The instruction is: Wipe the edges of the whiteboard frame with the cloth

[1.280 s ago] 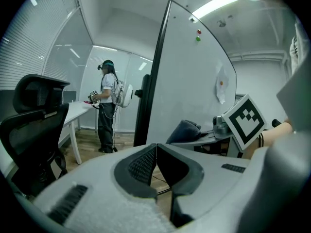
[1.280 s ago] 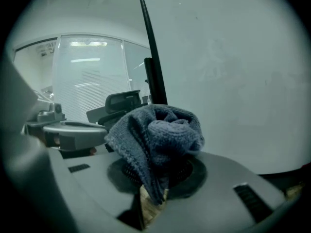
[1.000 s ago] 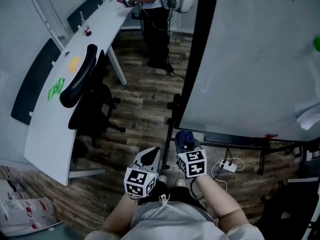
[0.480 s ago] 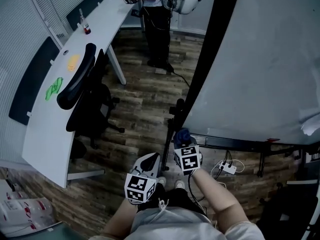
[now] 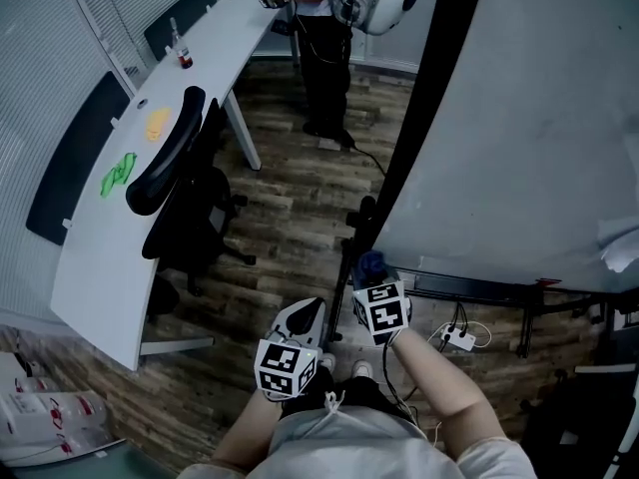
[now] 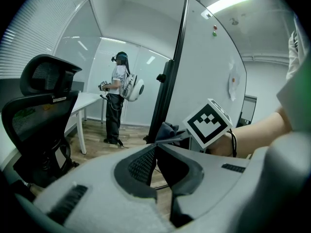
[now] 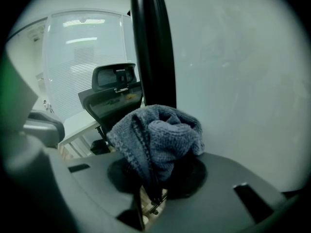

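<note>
The right tool [image 5: 371,270] clamps the cloth [image 7: 155,135], seemingly against the upright frame edge [image 7: 150,42] just ahead; the left tool [image 6: 155,149] is closed and empty.

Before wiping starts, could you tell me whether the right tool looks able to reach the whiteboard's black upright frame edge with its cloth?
Probably yes: the right tool is shut on the cloth, the black frame edge rises just ahead of it, and nothing stands between them.

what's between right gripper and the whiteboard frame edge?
Only the cloth clamped in the right gripper; right gripper view shows it bunched before the black frame, nothing else.
</note>
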Demonstrator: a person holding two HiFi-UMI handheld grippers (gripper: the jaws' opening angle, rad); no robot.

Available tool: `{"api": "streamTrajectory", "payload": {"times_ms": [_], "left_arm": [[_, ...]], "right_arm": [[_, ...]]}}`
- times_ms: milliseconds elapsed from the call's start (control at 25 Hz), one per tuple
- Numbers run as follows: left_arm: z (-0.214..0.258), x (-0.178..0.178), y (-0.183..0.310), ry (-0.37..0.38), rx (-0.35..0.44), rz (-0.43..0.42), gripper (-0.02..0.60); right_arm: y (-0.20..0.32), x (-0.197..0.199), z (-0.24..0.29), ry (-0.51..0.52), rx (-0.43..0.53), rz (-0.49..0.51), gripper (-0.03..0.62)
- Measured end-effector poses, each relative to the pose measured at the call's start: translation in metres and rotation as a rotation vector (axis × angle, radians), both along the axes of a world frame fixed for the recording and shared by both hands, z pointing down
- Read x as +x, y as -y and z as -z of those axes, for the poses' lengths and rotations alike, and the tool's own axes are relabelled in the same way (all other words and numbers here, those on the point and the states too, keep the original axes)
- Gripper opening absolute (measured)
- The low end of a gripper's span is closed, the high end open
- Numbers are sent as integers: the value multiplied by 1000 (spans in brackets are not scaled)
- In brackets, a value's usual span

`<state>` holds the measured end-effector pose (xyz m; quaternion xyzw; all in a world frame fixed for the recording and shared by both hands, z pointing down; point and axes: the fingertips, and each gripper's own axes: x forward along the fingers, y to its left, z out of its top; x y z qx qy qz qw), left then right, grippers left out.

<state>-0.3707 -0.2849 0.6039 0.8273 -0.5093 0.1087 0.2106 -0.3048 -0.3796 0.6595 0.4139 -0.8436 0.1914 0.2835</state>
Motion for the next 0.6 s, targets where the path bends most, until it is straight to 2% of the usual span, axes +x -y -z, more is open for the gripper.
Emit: {"api": "streamTrajectory", "payload": {"times_ms": [200,400,600], "left_arm": [[11,3,6,-11,21,9,18],[25,10,13,7,49,-1,18],[50,19,22,-1,103,-11,18]], "right_arm": [[1,0,29,2,23,9,77],[2,-2,64,-18,54,68,77],[3,-2,109,-30,136,109,77]]}}
